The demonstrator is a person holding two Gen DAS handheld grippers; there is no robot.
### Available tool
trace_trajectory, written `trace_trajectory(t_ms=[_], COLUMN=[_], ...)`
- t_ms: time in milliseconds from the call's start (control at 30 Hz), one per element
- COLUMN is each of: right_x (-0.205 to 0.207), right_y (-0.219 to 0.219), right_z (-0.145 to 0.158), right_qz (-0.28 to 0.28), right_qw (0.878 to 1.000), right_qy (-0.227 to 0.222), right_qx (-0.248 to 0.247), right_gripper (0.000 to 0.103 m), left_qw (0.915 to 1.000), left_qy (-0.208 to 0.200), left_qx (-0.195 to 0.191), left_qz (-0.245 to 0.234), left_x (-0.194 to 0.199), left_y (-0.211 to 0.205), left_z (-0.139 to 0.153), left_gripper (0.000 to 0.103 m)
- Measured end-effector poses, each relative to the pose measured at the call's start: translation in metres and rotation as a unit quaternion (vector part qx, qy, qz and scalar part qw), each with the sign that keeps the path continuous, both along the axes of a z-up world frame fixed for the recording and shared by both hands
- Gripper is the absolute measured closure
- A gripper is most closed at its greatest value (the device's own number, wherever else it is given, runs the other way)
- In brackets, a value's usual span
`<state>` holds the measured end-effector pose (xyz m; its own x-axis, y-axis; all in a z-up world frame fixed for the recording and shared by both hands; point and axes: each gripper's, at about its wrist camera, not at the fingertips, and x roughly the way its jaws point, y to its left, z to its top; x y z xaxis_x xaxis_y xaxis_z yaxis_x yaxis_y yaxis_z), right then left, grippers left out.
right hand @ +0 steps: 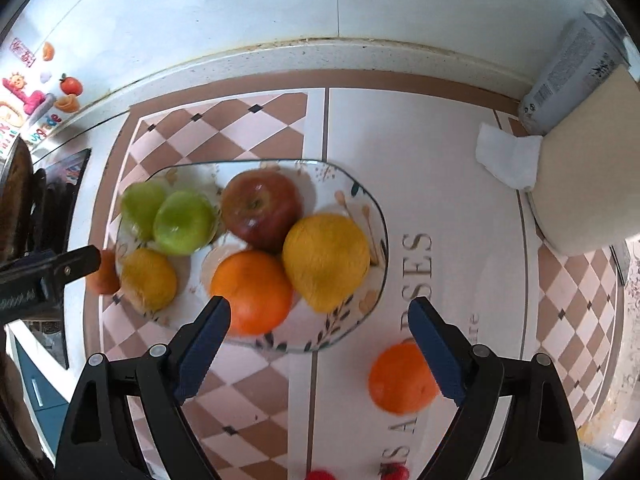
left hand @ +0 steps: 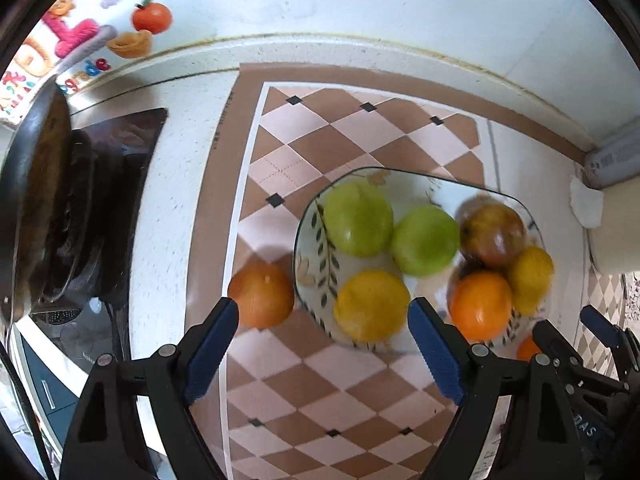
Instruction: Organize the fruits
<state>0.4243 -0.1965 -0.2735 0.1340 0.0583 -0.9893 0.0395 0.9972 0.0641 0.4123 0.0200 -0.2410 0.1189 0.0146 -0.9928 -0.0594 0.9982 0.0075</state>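
A glass plate with a leaf pattern sits on a checkered mat and holds two green apples, a red apple, an orange and two yellow citrus fruits. One loose orange lies on the mat in front of the plate, beside my right gripper's right finger. Another orange lies just left of the plate. My left gripper hangs open and empty above the plate's near left part. My right gripper is open and empty above the plate's front edge.
A dark frying pan stands on a black stove top at the left. A grey carton, a cream container and a white tissue crowd the back right corner. The wall runs close behind the counter.
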Motion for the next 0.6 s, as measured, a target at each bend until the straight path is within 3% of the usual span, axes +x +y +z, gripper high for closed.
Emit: trace_trajectory(t_ms=[400,600], right_x=[-0.075,-0.108], right_y=[0.009,0.011], right_z=[0.067,0.107], right_qz=[-0.012,-0.016], right_qw=[0.998,0.997], right_qy=[-0.051,-0.076], right_qx=[0.025,0.027], right_gripper=[0.011,0.011], left_qw=[0.9963,0.9940], left_qy=[-0.081,-0.101], left_qx=[0.004,-0.011], left_qz=[-0.027,-0.040], left_x=[-0.083,-0.111], left_y=[-0.009,-0.009], left_z=[0.076,0.108], left_gripper=[0.017,0.017])
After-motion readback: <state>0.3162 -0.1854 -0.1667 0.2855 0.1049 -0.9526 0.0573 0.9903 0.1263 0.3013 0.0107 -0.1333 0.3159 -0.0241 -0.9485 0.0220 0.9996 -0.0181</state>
